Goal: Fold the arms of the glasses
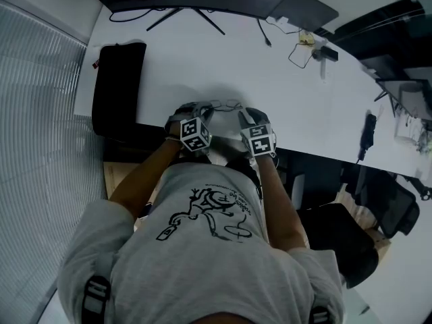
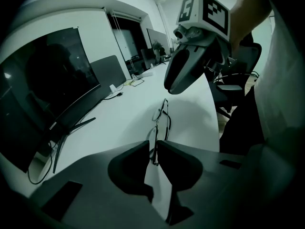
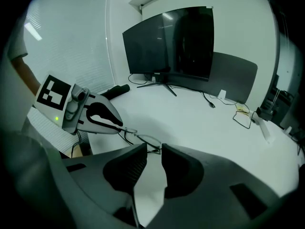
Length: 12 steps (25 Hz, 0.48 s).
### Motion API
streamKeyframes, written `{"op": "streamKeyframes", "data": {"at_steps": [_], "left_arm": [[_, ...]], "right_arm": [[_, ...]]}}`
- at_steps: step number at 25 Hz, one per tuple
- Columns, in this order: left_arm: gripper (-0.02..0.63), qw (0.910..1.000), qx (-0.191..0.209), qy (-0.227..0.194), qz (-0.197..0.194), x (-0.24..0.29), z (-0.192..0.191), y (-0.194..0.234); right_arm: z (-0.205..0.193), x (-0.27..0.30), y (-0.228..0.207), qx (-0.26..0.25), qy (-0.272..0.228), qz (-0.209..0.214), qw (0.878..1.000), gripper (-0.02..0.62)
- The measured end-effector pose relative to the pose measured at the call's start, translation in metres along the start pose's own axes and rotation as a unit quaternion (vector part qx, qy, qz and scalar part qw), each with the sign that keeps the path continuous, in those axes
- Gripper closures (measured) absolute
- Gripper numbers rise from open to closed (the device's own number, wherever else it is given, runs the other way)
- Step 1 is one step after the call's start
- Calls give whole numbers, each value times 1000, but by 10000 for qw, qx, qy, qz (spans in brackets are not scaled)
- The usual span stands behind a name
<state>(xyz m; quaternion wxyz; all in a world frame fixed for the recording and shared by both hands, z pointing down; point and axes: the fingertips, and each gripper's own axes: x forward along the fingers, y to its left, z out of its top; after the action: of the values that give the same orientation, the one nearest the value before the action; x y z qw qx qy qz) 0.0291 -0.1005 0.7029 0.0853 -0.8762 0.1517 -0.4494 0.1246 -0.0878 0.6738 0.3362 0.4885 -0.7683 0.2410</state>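
Along the near edge of the white tabletop (image 1: 290,100), the left tongs (image 2: 155,149) are clamping shut on a thin end of the wire-framed glasses (image 2: 163,118), which are stretching away from the tips over the surface. Right tongs (image 3: 154,149) are hovering just over the opposite end, jaws standing partly apart and pressing on nothing. Black pouch (image 1: 118,90) is lying farther off at the left. Dark monitor (image 3: 176,42) is standing at the far edge.

Open white desk (image 1: 223,59) ahead, monitor stand (image 1: 187,17) at back, black case (image 1: 119,86) left, cables (image 1: 300,49) far right
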Motion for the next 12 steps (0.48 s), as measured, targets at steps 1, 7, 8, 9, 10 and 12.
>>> {"op": "streamKeyframes", "data": {"at_steps": [1, 7, 8, 9, 10, 12], "left_arm": [[545, 10000, -73, -25, -8, -1, 1, -1], [537, 9971, -711, -262, 34, -16, 10, 4], [537, 9959, -851, -319, 49, -20, 12, 6], [537, 9942, -1002, -387, 68, -25, 15, 8], [537, 9921, -1158, -465, 91, -30, 19, 11], [537, 9871, -1459, -642, 147, -42, 26, 16]], "right_arm": [[2, -4, -1, 46, -58, -6, 10000, 493], [23, -27, -5, 203, -427, -16, 9989, 528], [26, -31, -6, 194, -486, -27, 9986, 532], [30, -36, -6, 177, -543, -36, 9984, 535], [33, -40, -7, 166, -599, -34, 9981, 538], [40, -49, -5, 234, -715, 43, 9972, 546]]}}
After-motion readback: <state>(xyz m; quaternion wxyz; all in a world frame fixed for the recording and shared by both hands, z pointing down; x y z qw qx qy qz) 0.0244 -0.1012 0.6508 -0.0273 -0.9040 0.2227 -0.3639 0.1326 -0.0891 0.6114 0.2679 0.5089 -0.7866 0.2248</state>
